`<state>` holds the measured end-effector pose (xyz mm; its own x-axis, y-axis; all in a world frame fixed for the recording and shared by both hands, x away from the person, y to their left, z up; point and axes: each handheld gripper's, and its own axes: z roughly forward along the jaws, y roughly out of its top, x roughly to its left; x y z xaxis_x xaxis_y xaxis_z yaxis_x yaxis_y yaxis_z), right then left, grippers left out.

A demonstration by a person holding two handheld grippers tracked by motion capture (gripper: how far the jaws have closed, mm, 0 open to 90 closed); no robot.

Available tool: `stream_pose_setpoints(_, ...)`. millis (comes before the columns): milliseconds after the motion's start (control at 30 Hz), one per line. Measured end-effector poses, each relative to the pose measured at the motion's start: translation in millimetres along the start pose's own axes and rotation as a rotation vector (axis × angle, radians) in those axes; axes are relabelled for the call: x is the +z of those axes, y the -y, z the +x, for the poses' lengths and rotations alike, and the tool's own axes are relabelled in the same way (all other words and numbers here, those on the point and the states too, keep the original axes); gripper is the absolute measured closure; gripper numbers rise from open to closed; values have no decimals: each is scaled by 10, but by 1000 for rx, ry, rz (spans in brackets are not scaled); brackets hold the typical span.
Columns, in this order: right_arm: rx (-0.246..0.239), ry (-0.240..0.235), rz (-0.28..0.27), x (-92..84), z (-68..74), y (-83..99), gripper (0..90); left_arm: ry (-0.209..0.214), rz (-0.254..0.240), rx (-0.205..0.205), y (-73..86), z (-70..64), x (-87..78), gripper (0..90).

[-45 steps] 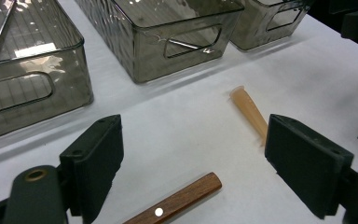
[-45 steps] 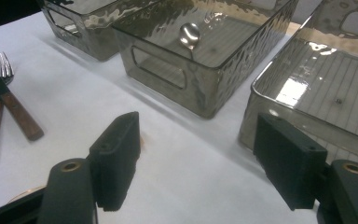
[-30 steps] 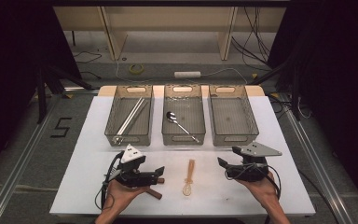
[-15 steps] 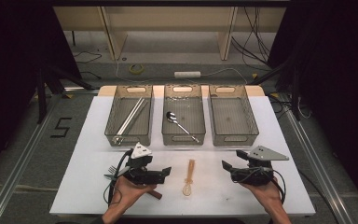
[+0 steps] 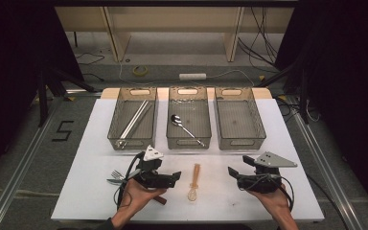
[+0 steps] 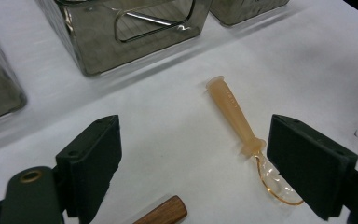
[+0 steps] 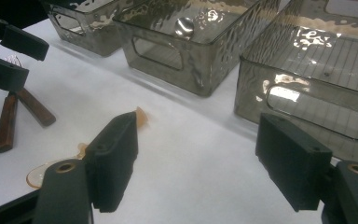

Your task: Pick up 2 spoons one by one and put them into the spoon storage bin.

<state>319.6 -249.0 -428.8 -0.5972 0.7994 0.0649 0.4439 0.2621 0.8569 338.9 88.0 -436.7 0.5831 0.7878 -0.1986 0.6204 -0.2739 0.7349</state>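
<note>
Your left gripper [image 5: 176, 176] hangs just left of the orange plastic spoon [image 5: 194, 182], jaws spread wide with nothing between them. The spoon lies flat on the white bench [image 5: 91, 191], bowl toward you, touching neither gripper. Your right gripper [image 5: 232, 172], right of the spoon and well apart from it, is also spread wide and empty. Beyond the spoon stand three clear bins [image 5: 189, 125]; wooden-handled cutlery [image 5: 116, 176] lies left of it.
</note>
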Motion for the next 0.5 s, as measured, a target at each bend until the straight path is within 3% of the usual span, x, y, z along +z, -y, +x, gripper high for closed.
stream_pose_setpoints(500, -4, 6, 1, -29, 13, 19, 307, 16, 74, 53, -57, -249, 324, 223)
